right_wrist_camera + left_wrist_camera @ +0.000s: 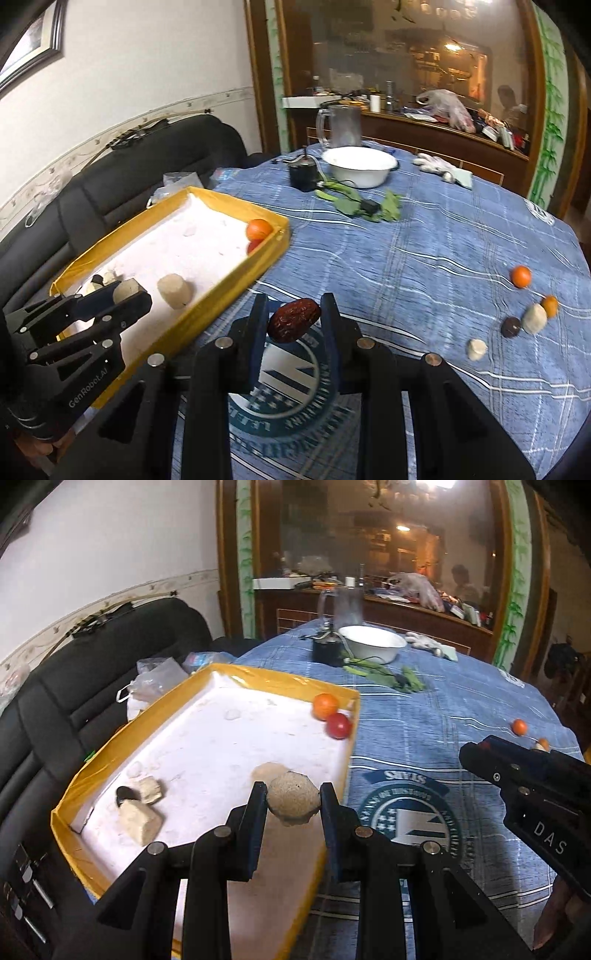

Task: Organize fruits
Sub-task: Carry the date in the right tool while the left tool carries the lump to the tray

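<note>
Fruits sit partly in the yellow-walled tray and partly loose on the blue tablecloth. From the left wrist camera, I see my left gripper over the tray's near end with a rough tan ball between its fingers, both pads against it. An orange fruit and a red fruit touch in the tray's far right corner; pale chunks lie near left.

From the right wrist camera, my right gripper is clamped on a wrinkled dark-red date above the cloth, just right of the tray. At far right, an orange ball, a smaller orange piece, a dark round piece and two pale lumps (clustered closely) rest on the cloth. A white bowl stands at the far side.
</note>
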### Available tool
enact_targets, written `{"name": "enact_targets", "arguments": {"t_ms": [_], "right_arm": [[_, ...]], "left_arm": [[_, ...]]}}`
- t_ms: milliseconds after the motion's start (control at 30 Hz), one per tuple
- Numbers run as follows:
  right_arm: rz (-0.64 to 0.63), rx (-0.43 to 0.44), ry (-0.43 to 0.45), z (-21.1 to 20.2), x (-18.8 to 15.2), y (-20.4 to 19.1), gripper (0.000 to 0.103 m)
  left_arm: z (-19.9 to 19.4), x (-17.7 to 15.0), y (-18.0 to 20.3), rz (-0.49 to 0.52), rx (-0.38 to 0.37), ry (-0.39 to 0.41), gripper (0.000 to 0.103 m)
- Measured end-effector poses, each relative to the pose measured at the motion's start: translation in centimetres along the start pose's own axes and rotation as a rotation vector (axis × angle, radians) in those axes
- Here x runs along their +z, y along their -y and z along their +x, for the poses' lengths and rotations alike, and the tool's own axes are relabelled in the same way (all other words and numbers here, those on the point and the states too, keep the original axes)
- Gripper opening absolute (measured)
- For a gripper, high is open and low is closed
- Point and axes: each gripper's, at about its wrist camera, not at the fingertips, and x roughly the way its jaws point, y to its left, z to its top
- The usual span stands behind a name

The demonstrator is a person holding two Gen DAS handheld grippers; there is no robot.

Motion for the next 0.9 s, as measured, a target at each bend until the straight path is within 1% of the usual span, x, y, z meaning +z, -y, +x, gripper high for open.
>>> {"name": "enact_targets", "arguments": {"t_ms": [333, 467, 733, 900], "right_arm": [[-0.059, 0.051, -0.008, 2.1, 1.6, -3.2, 0.031], [-0.080, 0.067, -0.013, 3.0, 2.0, -4.1, 0.031], [-0.108, 0.082, -0.032, 5.2, 2.9, -5.6, 0.031], [-0.126, 0.093, -0.061, 7.5, 3.4, -6.6, 0.031]], "left_arm": [[0.7, -0.4, -3.4, -0.050, 0.046, -0.023, 0.028], [1.3, -0.6, -4.8, -0.076, 0.064, -0.046, 0.028], [2.5, -0.5, -6.3, -0.104, 0.084, -0.072, 0.028], [3.3, -0.4, -7.0, -0.118, 0.095, -0.088, 0.028]]}}
